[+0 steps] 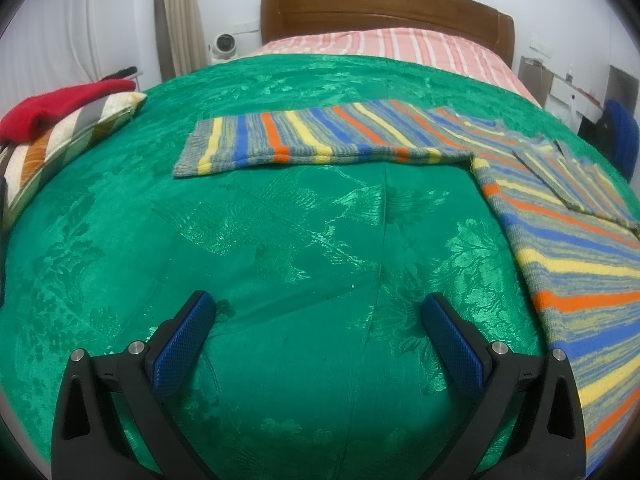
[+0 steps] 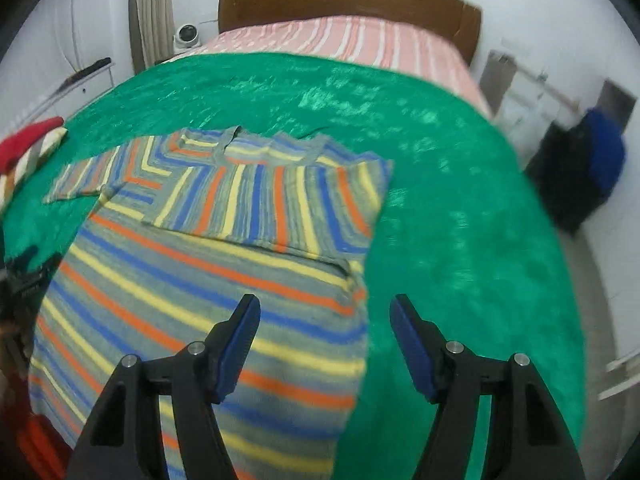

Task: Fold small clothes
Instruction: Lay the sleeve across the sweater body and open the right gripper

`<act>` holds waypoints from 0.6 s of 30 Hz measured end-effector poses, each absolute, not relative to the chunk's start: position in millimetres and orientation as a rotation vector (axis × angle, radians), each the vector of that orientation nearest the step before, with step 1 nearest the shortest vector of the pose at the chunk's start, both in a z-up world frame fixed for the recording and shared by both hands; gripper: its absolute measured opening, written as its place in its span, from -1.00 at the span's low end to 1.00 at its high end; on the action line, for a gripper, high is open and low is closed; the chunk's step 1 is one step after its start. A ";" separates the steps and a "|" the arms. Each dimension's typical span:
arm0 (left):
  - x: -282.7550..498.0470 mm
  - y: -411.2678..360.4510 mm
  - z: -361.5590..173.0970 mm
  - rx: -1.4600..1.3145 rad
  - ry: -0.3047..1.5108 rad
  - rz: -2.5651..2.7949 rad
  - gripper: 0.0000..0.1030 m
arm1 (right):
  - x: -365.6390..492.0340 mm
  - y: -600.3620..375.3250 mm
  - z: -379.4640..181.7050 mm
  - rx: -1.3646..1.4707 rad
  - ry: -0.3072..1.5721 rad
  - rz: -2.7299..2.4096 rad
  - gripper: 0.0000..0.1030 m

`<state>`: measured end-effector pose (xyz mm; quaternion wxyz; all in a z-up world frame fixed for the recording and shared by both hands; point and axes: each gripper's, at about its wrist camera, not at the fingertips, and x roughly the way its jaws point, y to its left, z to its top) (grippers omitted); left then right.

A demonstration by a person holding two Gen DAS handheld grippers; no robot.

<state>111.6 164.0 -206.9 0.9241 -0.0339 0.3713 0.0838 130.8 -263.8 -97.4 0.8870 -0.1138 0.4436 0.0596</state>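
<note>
Striped knitted sweater in blue, orange, yellow and grey (image 2: 208, 280), spread flat on the shiny green patterned bedspread (image 2: 460, 240). One sleeve folded in across the chest, near the collar; the other sleeve (image 1: 320, 136) stretched out straight to the side, flat on the bedspread.

Right gripper (image 2: 324, 336), hovering over the sweater's side edge, jaws parted to a middling width, nothing between the blue pads. One finger above the striped knit, the other above the green cloth. Picture blurred there.

Left gripper (image 1: 320, 320), spread wide over bare green bedspread, empty, well short of the outstretched sleeve. Sweater body off to its right.

Pink striped sheet (image 1: 400, 44) beyond the bedspread, brown wooden headboard (image 1: 384, 8) behind it. Striped cushion (image 1: 60, 140) at the far left with a red garment (image 1: 60, 104) lying on top.
</note>
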 end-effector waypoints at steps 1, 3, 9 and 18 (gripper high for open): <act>111.8 163.6 -206.7 -0.068 0.763 0.173 0.99 | 121.0 -261.4 -92.7 -0.255 0.910 0.108 0.35; 111.9 162.6 -206.5 -0.065 0.764 0.176 0.99 | 105.3 -258.9 -85.6 -0.294 0.889 0.069 0.37; 111.2 161.9 -206.4 -0.064 0.764 0.178 0.99 | 81.9 -258.7 -70.3 -0.361 0.844 -0.006 0.38; 111.2 161.9 -206.4 -0.064 0.764 0.178 0.99 | 66.6 -248.5 -58.6 -0.453 0.792 -0.063 0.38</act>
